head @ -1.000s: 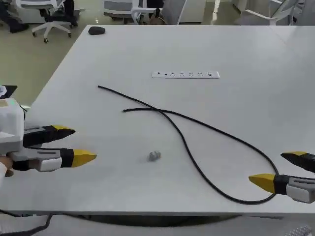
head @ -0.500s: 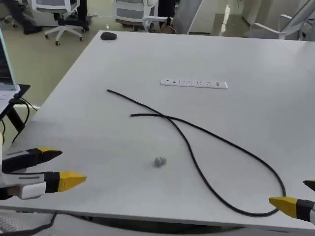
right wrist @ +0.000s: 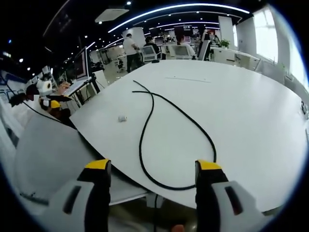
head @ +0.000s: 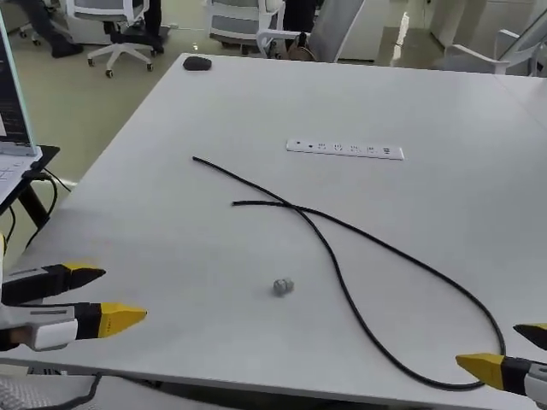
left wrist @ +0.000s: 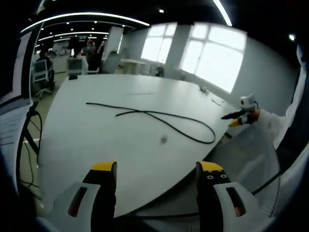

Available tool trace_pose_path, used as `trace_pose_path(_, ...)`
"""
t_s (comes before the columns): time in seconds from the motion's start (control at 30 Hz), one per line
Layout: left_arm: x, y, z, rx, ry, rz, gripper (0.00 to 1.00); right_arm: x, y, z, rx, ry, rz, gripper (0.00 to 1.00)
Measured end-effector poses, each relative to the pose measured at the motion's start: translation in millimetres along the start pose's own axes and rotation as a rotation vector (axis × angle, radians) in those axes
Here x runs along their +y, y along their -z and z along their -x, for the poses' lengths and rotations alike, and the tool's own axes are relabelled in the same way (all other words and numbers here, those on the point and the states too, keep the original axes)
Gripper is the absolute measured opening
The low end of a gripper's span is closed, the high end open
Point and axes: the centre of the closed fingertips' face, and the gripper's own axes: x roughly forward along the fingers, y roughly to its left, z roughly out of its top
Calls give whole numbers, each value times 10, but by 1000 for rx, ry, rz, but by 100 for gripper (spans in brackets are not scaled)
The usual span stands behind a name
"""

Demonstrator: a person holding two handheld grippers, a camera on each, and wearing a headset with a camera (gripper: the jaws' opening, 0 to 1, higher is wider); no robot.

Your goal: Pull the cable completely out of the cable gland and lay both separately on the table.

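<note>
Black cable (head: 335, 259) sprawls mid-bench (head: 214, 111), with the grey gland (head: 283, 287) lying apart at seven o'clock of its crossing. Left gripper (head: 123, 294) and right gripper (head: 488, 345) are empty, jaws wide. Separation looks done; next, simply back away.

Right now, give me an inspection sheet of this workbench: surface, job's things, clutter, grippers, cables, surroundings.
Surface: flat white table, mostly bare.
Job's things: long black cable, looped and crossing itself once; small grey cable gland lying apart from it, not threaded.
Clutter: white power strip on the far side; small black mouse-shaped object near the far edge.
Grippers: left gripper and right gripper at the near edge, jaws open, holding nothing.
Cables: dark leads hanging off the table, by the laptop.
Surroundings: open laptop at left; office chairs beyond.
</note>
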Motion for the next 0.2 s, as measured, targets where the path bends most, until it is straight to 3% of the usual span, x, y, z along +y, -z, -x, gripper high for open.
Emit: trace_pose_path(0.2,84,-7,-32,25,-25,-23,61,-20,-26,-98,20,-12,0,73)
